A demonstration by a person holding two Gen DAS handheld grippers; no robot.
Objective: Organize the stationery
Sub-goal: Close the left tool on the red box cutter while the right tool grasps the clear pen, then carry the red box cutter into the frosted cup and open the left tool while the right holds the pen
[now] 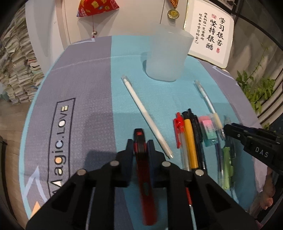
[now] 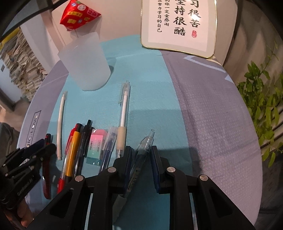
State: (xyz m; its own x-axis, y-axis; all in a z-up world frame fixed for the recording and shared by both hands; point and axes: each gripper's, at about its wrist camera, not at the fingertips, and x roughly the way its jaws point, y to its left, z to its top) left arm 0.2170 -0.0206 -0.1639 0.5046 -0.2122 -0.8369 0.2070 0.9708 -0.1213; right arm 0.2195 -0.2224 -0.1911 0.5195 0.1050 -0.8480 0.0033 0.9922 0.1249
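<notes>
Landmark: the frosted translucent plastic cup, upright on the blue-and-grey cloth-covered tabletop; every place below is read from it.
Left gripper: its fingers are clamped on a red-and-black clip pen, taken near the clip end, nearer the camera than the cup and left of the pen cluster.
Right gripper: its fingers are closed on a clear-barrelled pen with blue ink, gripped about mid-barrel, nearer the camera than the cup and to its right.
Loose stationery: a long white pen lies slantwise just in front of the cup; a yellow-barrelled pen, a red pen, a black pen and a pink-and-green eraser are bunched further from it.
Handling: the pens look light, stiff and smooth, likely to pivot or slip if pinched at an end; mid-barrel or a rubber sleeve seems the safer hold. The cup looks light enough to tip if knocked.
Left wrist view only: a green pen at the far edge of the cluster, and a medal behind the cup.
Right wrist view only: the clear pen's whole upper barrel and tip.
</notes>
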